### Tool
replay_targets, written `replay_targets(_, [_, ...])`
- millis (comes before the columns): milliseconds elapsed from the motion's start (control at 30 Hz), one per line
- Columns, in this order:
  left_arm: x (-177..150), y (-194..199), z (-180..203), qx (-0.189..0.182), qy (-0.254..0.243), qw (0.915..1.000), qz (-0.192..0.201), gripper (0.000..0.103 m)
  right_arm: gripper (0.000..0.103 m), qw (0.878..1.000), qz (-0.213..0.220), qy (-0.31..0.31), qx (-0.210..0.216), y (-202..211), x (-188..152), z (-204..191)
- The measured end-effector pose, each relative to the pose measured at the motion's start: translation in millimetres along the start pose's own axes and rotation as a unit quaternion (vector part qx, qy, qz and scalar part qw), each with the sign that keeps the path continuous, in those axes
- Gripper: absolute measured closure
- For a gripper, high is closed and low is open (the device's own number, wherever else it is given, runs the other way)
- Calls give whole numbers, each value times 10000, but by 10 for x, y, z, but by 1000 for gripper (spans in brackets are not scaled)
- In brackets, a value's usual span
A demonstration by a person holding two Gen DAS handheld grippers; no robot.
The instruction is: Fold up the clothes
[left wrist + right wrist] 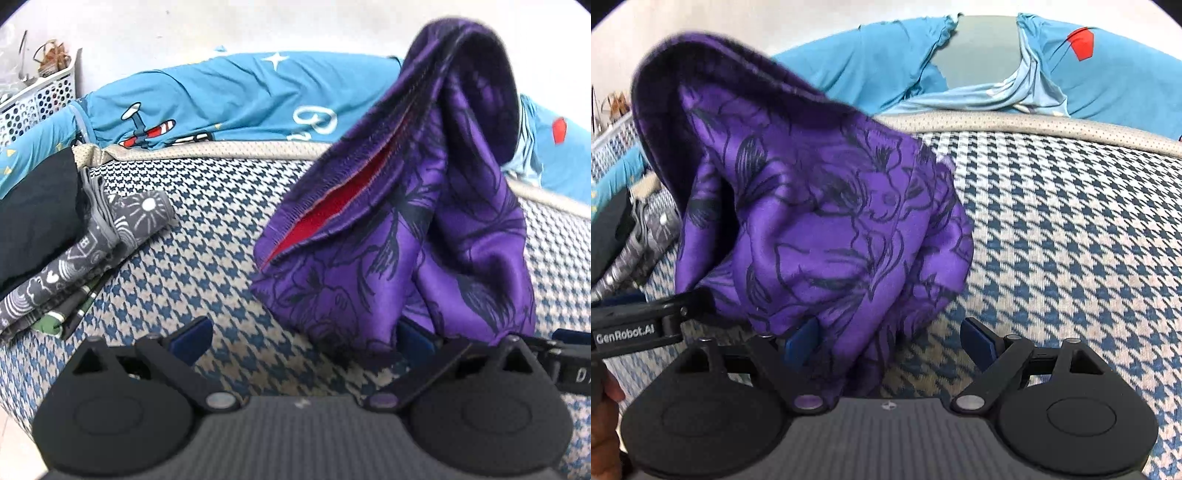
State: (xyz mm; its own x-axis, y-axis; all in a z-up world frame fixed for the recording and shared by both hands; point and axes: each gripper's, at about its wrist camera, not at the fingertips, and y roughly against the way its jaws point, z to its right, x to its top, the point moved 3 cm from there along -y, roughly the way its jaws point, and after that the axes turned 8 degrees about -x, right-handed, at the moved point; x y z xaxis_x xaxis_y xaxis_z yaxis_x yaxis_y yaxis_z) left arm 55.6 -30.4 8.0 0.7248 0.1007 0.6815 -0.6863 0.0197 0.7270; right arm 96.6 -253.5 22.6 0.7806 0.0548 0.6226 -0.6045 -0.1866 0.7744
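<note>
Here, both grippers, left gripper (299, 341) and right gripper (890, 341), stood open around a bunched purple garment (413, 229) draped just ahead; regrasping its edges likely came next.

A bunched garment (399, 229) rises from the bench (207, 258) at the left wrist view's three o'clock, draped over the left tongs' (303, 341) right finger. Folded clothes (74, 258) lie stacked at nine o'clock. Behind them, at ten o'clock, stands a perforated basket (40, 99). A printed sheet (229, 96) spans twelve o'clock, behind the bench.
</note>
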Motion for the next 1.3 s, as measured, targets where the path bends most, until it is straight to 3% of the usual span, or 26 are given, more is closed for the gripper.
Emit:
replay_targets(200, [107, 117, -107, 103, 91, 9994, 326, 0, 19, 9990, 289, -204, 261, 79, 178, 95])
replay_targets(367, [137, 87, -256, 116, 387, 9989, 258, 0, 19, 9984, 257, -448, 239, -92, 306, 141])
replay_targets(533, [135, 74, -287, 141, 380, 9989, 244, 0, 19, 9964, 197, -743, 346, -316, 352, 130])
replay_targets(733, [126, 10, -394, 254, 546, 9981, 148, 0, 19, 9957, 359, -712, 475, -484, 376, 60])
replay_targets(833, [129, -3, -427, 264, 590, 9978, 137, 0, 40, 9939, 371, -773, 693, -532, 370, 33])
replay_targets(867, [134, 4, -426, 255, 589, 9978, 153, 0, 52, 9936, 419, -725, 762, -521, 366, 7])
replay_targets(933, [146, 33, -410, 219, 575, 9979, 210, 0, 61, 9934, 548, -589, 821, -489, 360, -45])
replay_targets(1000, [159, 75, -399, 134, 579, 9978, 301, 0, 80, 9933, 689, -449, 808, -453, 350, -88])
replay_targets(1100, [191, 161, -406, -8, 646, 9967, 495, 0, 92, 9929, 859, -389, 732, -391, 350, -99])
replay_targets(1300, [247, 283, -487, -154, 889, 9932, 734, 0, 96, 9881, 1384, -473, 479, -102, 393, 20])
